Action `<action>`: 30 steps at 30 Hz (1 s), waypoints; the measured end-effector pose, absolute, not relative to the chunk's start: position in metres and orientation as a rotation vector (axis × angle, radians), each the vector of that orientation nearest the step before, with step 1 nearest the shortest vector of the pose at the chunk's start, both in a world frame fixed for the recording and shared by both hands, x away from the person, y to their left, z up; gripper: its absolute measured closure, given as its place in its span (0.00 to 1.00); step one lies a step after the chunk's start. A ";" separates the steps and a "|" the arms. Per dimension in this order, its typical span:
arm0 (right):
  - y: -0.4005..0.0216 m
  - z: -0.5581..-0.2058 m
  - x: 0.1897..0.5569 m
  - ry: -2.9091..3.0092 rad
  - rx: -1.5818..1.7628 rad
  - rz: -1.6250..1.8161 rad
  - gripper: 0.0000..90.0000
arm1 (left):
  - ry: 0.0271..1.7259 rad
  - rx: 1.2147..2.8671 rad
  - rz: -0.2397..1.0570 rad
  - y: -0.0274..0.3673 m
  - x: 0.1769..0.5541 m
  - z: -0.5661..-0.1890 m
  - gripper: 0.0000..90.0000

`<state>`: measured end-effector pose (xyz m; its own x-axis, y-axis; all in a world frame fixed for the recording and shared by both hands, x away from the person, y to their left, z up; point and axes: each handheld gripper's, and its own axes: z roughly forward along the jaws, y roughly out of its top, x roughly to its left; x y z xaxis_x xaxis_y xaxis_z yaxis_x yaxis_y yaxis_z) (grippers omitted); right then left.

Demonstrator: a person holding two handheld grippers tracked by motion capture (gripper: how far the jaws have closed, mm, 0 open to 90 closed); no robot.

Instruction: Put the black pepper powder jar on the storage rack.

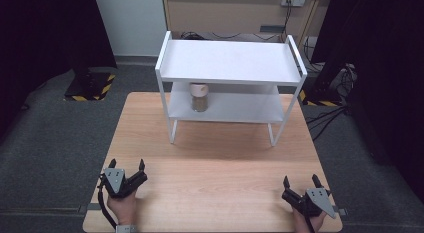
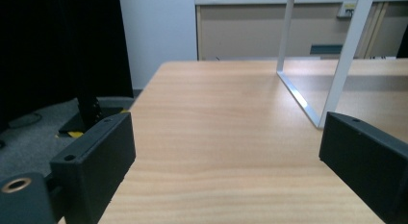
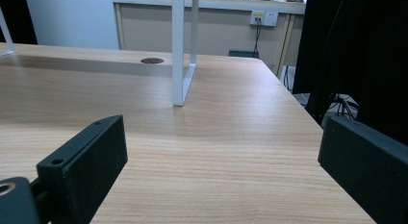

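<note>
A white two-tier shelf rack [image 1: 230, 63] stands at the far middle of the wooden table [image 1: 215, 168]. On its lower shelf sits a small jar [image 1: 199, 97] with a pale lid and brownish contents. My left gripper [image 1: 126, 167] rests at the table's near left corner, held by a hand, open with nothing between its jaws. My right gripper [image 1: 301, 180] rests at the near right corner, also open and empty. In the left gripper view the rack's leg [image 2: 344, 56] rises ahead at right; in the right gripper view a rack leg [image 3: 179, 51] stands ahead.
Grey carpet surrounds the table. A black stand base with yellow-black tape [image 1: 90, 88] sits on the floor at far left. Cables and dark equipment [image 1: 335, 83] lie at far right. A round cable hole [image 3: 152, 60] marks the tabletop near the rack.
</note>
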<state>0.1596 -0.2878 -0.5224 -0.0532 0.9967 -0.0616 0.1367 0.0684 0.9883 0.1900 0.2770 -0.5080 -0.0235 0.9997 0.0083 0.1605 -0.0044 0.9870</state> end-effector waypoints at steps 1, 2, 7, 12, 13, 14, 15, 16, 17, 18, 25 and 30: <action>-0.288 -0.522 0.160 1.379 1.238 1.127 0.03 | 1.338 1.314 1.156 0.277 0.190 -0.509 0.05; -0.288 -0.522 0.160 1.378 1.239 1.128 0.04 | 1.343 1.317 1.148 0.278 0.191 -0.509 0.05; -0.288 -0.523 0.159 1.373 1.237 1.132 0.03 | 1.364 1.306 1.083 0.287 0.192 -0.511 0.05; -0.290 -0.524 0.158 1.365 1.240 1.147 0.04 | 1.359 1.283 1.065 0.291 0.190 -0.514 0.05; -0.290 -0.524 0.158 1.366 1.238 1.148 0.04 | 1.351 1.292 1.065 0.292 0.190 -0.513 0.05; -0.291 -0.524 0.158 1.366 1.237 1.153 0.04 | 1.346 1.298 1.065 0.292 0.191 -0.513 0.05; -0.291 -0.524 0.158 1.366 1.237 1.153 0.04 | 1.346 1.298 1.065 0.292 0.191 -0.513 0.05; -0.291 -0.525 0.158 1.366 1.235 1.154 0.03 | 1.349 1.298 1.060 0.292 0.191 -0.513 0.05; -0.291 -0.525 0.158 1.367 1.233 1.155 0.04 | 1.349 1.293 1.059 0.292 0.191 -0.513 0.05; -0.291 -0.525 0.158 1.367 1.230 1.155 0.04 | 1.351 1.290 1.060 0.292 0.190 -0.514 0.05; -0.291 -0.525 0.157 1.367 1.225 1.152 0.04 | 1.357 1.332 1.039 0.291 0.193 -0.509 0.04; -0.292 -0.528 0.157 1.367 1.204 1.161 0.04 | 1.346 1.347 1.057 0.289 0.194 -0.509 0.05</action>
